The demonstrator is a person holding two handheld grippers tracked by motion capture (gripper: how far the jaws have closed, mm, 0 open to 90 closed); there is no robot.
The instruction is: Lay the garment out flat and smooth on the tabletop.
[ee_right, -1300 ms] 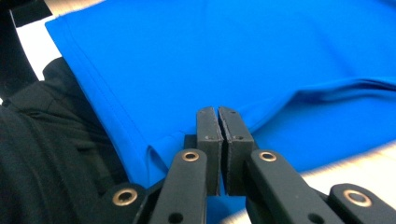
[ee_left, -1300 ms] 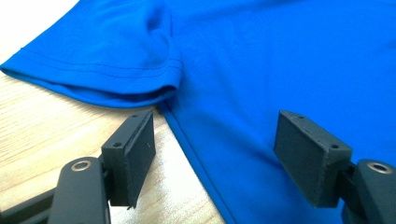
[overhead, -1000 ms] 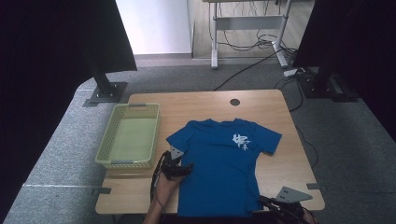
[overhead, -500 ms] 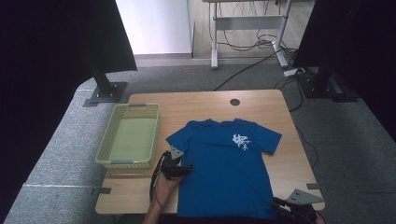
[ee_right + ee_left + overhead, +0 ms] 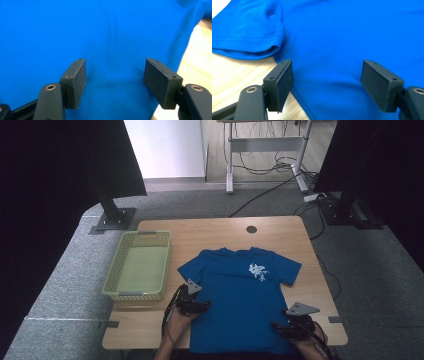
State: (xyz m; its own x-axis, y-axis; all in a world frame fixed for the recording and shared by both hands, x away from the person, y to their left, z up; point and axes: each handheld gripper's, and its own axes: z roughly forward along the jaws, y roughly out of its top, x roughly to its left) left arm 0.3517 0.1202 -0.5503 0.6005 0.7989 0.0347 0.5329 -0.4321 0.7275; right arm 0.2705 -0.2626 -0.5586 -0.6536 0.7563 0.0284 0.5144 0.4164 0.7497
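Note:
A blue T-shirt (image 5: pixel 240 290) with a white chest print lies flat on the wooden table (image 5: pixel 210 232), collar toward the far side. My left gripper (image 5: pixel 201 306) rests at the shirt's left edge, just below the sleeve. In the left gripper view it (image 5: pixel 328 72) is open and has just been opening a little, with one jaw over bare wood and the other over blue cloth (image 5: pixel 342 32). My right gripper (image 5: pixel 279 326) is at the shirt's lower right. Its jaws (image 5: pixel 116 72) have just been opening and stand apart over the fabric (image 5: pixel 100 30), gripping nothing.
An empty pale green basket (image 5: pixel 116 285) stands on the table left of the shirt. A round cable hole (image 5: pixel 251 229) sits near the far edge. Bare wood (image 5: pixel 197 57) shows right of the shirt. Black stands and cables are on the grey floor around the table.
My right gripper has shifted left and a little up the table, onto the shirt's lower right part. The left gripper and the shirt have stayed in place.

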